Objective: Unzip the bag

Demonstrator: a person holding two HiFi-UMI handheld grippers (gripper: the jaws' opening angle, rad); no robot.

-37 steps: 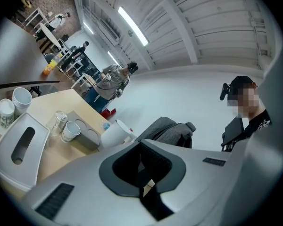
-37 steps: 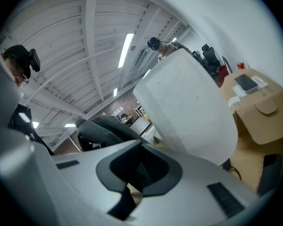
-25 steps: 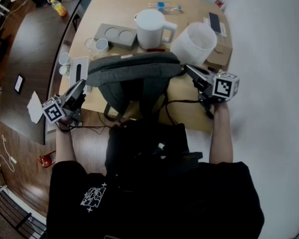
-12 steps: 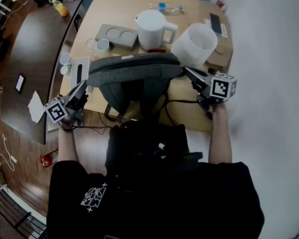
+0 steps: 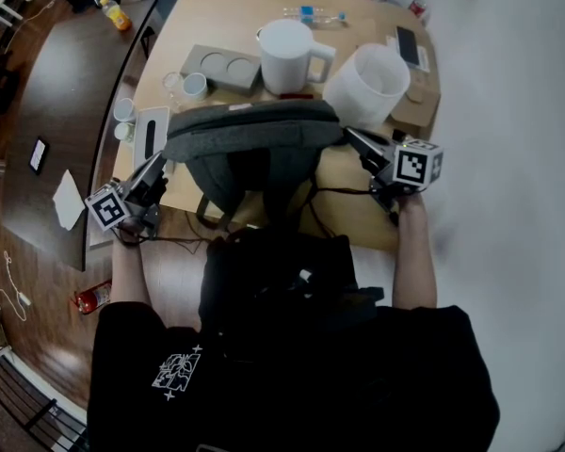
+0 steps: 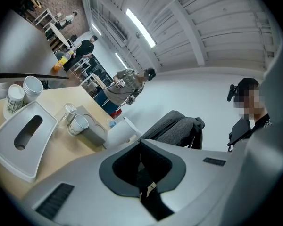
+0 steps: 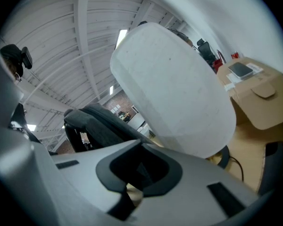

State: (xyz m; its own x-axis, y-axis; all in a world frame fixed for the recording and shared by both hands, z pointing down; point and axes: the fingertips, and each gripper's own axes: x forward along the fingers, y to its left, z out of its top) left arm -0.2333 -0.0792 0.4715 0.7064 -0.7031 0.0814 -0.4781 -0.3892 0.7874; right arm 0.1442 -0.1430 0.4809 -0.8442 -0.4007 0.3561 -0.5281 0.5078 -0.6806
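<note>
Hovering off the left end of the bag (image 5: 250, 144), the left claw (image 5: 158, 162) has its jaws pressed together with nothing between them. It points about level, and the bag's grey flank rises just ahead of it and to its right. On this claw's far side, close by, a white tissue box (image 5: 151, 132) lies on the counter (image 5: 217, 12), with a few cups (image 5: 122, 111) beyond it. The bag itself stands between the two claws at the counter's near edge, with its straps hanging toward the person and a white jug (image 5: 287, 55) behind it. Its top looks closed along the whole length, and no view shows the zip pull clearly. At the bag's right end the right claw (image 5: 351, 134) is likewise closed and empty, tipped a little downward. Its tip is very near the fabric, though whether it touches cannot be told. Just past this claw, filling most of its own view, stands a white bucket (image 5: 367, 83). I judge the task to be at the approach step: both claws flank the bag, but neither has hold of anything and the zip is not yet started. The next move probably calls for finding the pull on the top seam and parting one claw's jaws to pinch it. The other claw would then need to hold the fabric near the zip's end, so the soft bag does not drag along as the pull is drawn across.
</note>
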